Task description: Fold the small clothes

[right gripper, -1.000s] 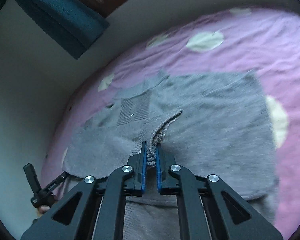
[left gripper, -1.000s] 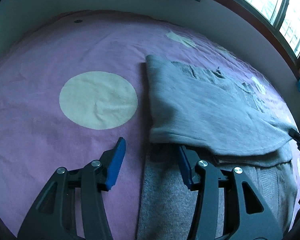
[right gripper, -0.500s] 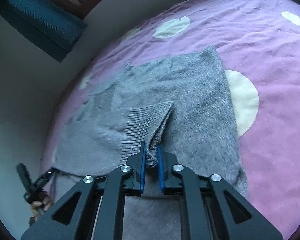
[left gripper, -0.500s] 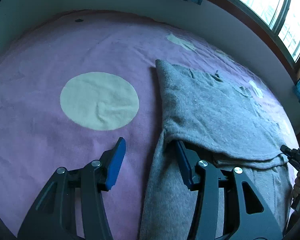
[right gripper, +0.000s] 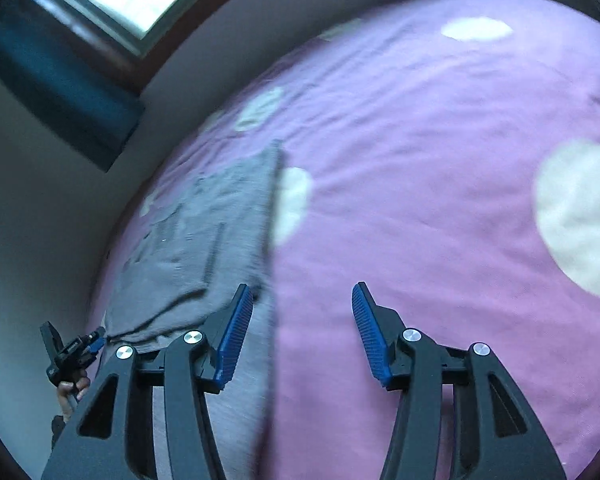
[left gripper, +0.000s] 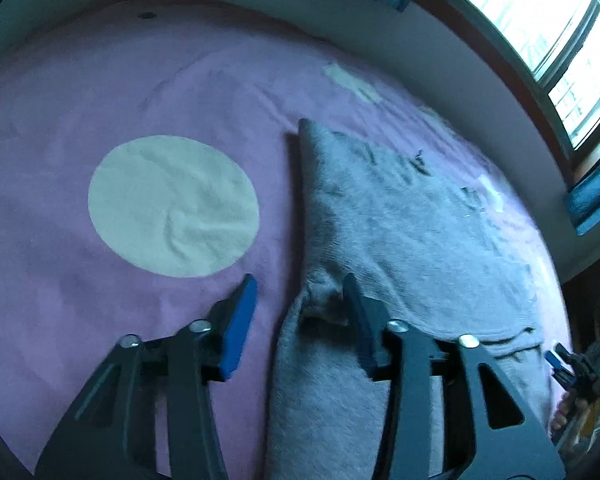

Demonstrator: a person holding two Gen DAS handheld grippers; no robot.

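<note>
While the grey sweater [left gripper: 400,240] lies folded lengthwise on the purple bed [left gripper: 60,280], its long axis running away from both tools, the left gripper [left gripper: 300,304] straddles its near left edge, fingers apart; the right gripper [right gripper: 300,316], also spread and empty, hovers just right of that edge, so the left is nearer.

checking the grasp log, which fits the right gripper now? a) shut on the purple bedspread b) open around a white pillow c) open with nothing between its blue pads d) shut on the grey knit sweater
c: the right gripper stands wide open, only the purple dotted bedspread showing between its blue pads, and the grey knit sweater lies off to their left.
</note>
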